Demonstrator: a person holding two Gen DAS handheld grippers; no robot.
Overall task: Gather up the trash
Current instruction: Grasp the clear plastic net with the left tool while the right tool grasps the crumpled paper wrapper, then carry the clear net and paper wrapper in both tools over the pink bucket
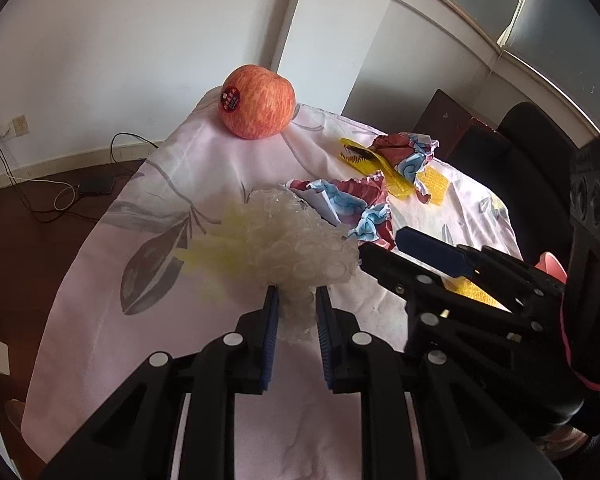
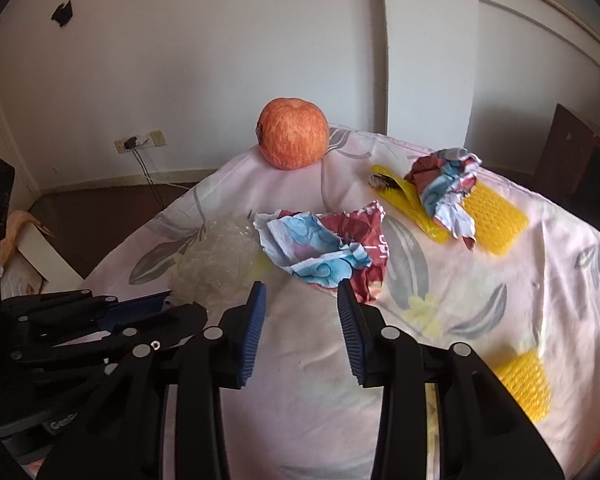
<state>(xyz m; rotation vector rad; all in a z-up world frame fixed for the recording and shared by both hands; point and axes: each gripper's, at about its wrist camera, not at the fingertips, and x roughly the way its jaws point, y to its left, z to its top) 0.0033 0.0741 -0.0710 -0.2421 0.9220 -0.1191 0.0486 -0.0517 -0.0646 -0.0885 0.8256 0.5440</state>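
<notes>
A clump of clear bubble wrap [image 1: 296, 248] lies on the pink floral cloth, and my left gripper [image 1: 297, 308] is shut on its lower tail. In the right wrist view the same bubble wrap [image 2: 212, 264] sits at the tips of the left gripper [image 2: 184, 304]. A crumpled red, blue and white paper [image 2: 320, 248] lies just ahead of my right gripper [image 2: 302, 292], which is open with nothing between its fingers. The right gripper [image 1: 382, 246] reaches in from the right, close beside the bubble wrap. A second crumpled paper [image 2: 446, 184] lies farther back.
A red apple [image 2: 293, 139] stands at the cloth's far edge. A yellow wrapper [image 1: 364, 156] and yellow foam nets [image 2: 494, 216] [image 2: 524, 384] lie to the right. The cloth-covered table [image 1: 140, 280] drops off to a dark floor with cables on the left; a black chair [image 1: 540, 140] stands behind.
</notes>
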